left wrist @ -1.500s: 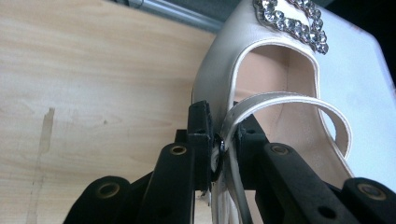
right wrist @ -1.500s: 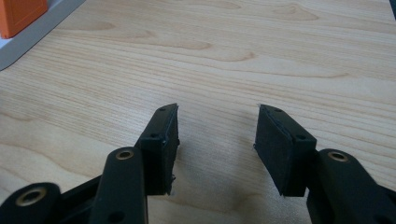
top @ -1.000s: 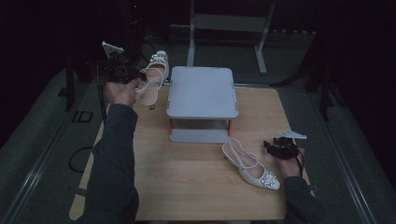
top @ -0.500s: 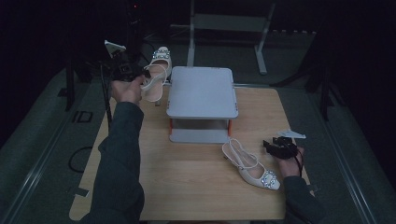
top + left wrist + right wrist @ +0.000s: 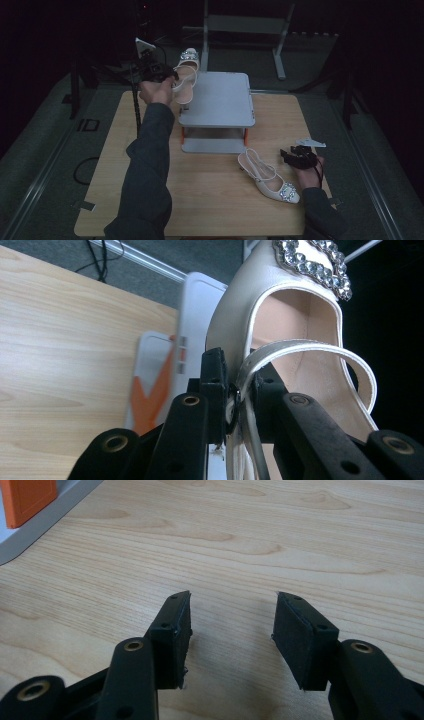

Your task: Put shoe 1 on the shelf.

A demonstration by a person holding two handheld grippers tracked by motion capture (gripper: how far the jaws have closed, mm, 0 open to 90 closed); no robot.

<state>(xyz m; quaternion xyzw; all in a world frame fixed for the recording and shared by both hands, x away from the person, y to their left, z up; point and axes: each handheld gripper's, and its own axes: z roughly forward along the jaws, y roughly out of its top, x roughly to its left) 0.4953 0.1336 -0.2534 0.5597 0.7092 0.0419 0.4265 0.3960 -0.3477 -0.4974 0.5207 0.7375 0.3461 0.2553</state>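
Nearest the person, the right gripper (image 5: 289,155) is resting low over the wooden table (image 5: 125,175) at its right side, its jaws standing wide apart with nothing between them; in the right gripper view (image 5: 231,625) they are framing only bare wood grain, with an orange and grey corner of the stand showing at the top left. Just to the left of that gripper, a white slingback shoe (image 5: 267,174) with a jewelled buckle on its toe is lying flat on the table, close to the gripper but not touching it, its toe pointing toward the near right corner.

Farther in, a grey two-tier stand (image 5: 218,98) with orange legs is sitting at the middle of the table, its top shelf bare. The person's left sleeve (image 5: 150,165) is stretching up the left side of the table past the stand.

Farthest off, the left gripper (image 5: 167,76) is holding a second white shoe (image 5: 186,75) in the air, beside the stand's far left corner and above its top level. In the left gripper view the jaws are pinching narrowly on the shoe's rear side wall (image 5: 222,330), right where the strap (image 5: 305,351) joins, with the jewelled toe (image 5: 312,260) pointing away and the stand's edge (image 5: 197,300) lying beyond it. The shoe is clear of the stand and of the table.
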